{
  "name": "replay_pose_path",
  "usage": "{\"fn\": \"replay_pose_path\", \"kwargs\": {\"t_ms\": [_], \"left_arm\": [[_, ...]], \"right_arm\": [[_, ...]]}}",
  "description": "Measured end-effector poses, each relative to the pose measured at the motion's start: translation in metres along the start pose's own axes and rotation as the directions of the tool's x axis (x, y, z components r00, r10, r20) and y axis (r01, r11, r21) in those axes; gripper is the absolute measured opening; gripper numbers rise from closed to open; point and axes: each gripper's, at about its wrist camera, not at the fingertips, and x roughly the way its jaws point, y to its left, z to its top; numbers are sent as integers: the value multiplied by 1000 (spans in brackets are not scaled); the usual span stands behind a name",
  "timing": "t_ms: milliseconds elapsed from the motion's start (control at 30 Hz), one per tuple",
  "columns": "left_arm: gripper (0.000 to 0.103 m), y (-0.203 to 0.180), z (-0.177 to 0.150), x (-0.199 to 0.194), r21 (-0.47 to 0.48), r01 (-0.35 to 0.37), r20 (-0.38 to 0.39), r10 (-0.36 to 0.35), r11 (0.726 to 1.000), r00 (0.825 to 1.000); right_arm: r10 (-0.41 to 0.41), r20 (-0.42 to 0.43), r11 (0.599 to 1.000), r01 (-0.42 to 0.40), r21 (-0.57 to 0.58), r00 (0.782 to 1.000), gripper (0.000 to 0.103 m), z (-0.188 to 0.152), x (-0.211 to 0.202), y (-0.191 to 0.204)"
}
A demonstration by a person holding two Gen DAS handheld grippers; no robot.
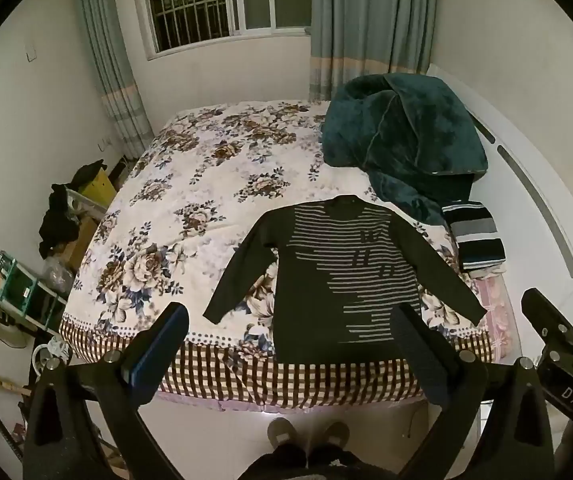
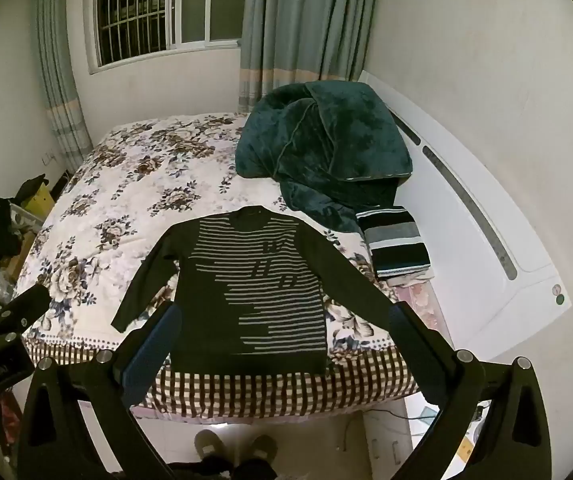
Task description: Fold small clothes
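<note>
A dark long-sleeved sweater [image 1: 346, 280] [image 2: 254, 288] with grey stripes lies flat, front up, on the near part of the bed, sleeves spread to both sides and hem toward me. My left gripper [image 1: 290, 340] hovers above the bed's near edge, open wide, holding nothing. My right gripper [image 2: 286, 336] hovers beside it in the same way, also open and empty. Each gripper shows at the edge of the other's view: the right gripper [image 1: 558, 344] and the left gripper [image 2: 6, 320]. Neither touches the sweater.
The bed's floral cover [image 1: 190, 184] [image 2: 126, 184] has a checked border. A heaped teal blanket [image 1: 398, 140] [image 2: 326, 148] lies behind the sweater. A folded striped garment [image 1: 474, 236] [image 2: 394, 244] sits by the white headboard [image 2: 466, 200]. Clutter [image 1: 58, 220] lines the left wall. A person's shoes [image 1: 306, 436] stand below.
</note>
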Motion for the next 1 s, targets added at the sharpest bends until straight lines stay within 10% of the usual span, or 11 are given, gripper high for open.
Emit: {"fn": "replay_pose_path", "kwargs": {"t_ms": [1000], "left_arm": [[103, -8, 8, -9, 1, -2, 14, 2, 1000, 1000]], "right_arm": [[61, 2, 998, -61, -2, 998, 103, 4, -4, 1]]}}
